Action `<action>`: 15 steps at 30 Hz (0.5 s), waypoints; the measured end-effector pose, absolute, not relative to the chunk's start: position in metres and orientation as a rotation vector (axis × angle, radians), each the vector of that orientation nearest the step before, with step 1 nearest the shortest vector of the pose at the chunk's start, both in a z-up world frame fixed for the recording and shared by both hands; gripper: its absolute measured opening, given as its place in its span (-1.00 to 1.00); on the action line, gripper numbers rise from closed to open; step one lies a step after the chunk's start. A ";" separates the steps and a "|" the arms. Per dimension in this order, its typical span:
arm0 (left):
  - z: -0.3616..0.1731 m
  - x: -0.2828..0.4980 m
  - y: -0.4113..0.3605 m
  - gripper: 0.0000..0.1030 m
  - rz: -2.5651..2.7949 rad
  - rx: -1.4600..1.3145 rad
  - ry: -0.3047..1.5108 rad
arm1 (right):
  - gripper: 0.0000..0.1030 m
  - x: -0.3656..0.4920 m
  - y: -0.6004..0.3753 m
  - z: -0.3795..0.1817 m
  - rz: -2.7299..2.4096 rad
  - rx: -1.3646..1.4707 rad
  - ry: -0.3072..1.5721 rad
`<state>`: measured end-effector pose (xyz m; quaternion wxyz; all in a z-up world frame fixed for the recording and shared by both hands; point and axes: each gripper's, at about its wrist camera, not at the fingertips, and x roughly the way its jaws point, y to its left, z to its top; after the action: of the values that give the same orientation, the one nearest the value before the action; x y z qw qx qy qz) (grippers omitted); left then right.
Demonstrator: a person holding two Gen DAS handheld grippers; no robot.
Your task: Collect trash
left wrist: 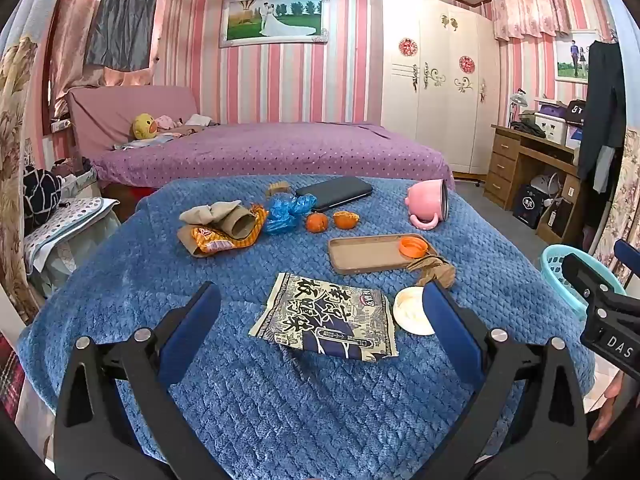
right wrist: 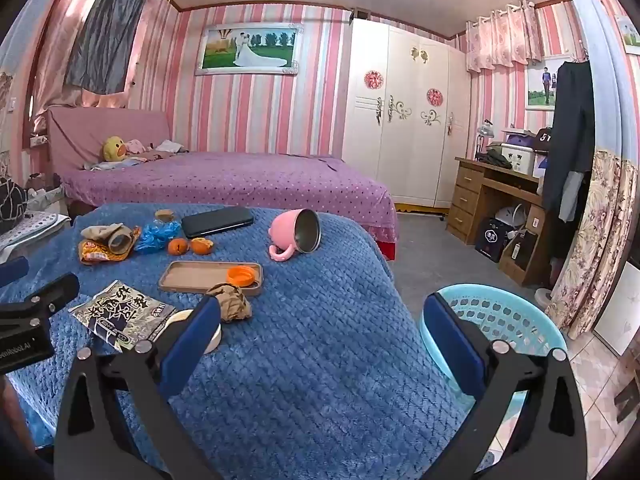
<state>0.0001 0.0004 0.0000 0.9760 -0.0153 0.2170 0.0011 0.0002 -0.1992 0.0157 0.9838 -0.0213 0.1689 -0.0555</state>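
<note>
Both hand-held grippers stand wide apart and carry nothing. The left hand-held gripper (left wrist: 320, 312) hovers low over the blue-covered worktop (left wrist: 280, 400), with the printed wrapper (left wrist: 328, 320) lying flat in the lower middle of its view, between the blue pads and not touched by them. It looks like thin foil or plastic: very light, limp, probably slick, and hard to pinch while it lies flat on the plush cover. I'd take it by the near edge or a corner that lifts off the cloth. The crumpled brown paper (left wrist: 436, 272) to its right, against the tan tray (left wrist: 360, 256), is bulkier and soft, an easy squeeze anywhere. The orange wrapper (left wrist: 216, 242) and blue plastic (left wrist: 288, 212) in the upper left of the spread should crush readily too. The white lid (left wrist: 412, 312) is stiff and flat, so it wants an edge grip. The right hand-held gripper (right wrist: 320, 328) points past the worktop's edge, with the basket (right wrist: 508, 316) on the floor at lower right, presumably where the trash goes.
</note>
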 end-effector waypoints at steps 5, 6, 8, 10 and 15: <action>0.000 0.000 0.001 0.89 0.001 -0.028 0.436 | 0.92 0.000 -0.199 0.016 -0.110 -0.045 0.341; 0.000 -0.001 0.002 0.89 0.001 -0.028 0.435 | 0.93 0.001 -0.199 0.015 -0.112 -0.048 0.348; 0.000 0.000 0.000 0.89 0.003 -0.027 0.438 | 0.92 0.001 -0.199 0.015 -0.109 -0.046 0.347; 0.000 0.000 0.000 0.89 0.004 -0.026 0.438 | 0.93 0.000 -0.199 0.016 -0.113 -0.049 0.344; 0.000 0.000 0.000 0.89 0.003 -0.027 0.438 | 0.93 0.001 -0.202 0.017 -0.114 -0.049 0.342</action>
<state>0.0001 0.0003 0.0000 0.9760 -0.0131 0.2174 0.0015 0.0011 -0.2024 0.0165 0.9835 -0.0244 0.1698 -0.0567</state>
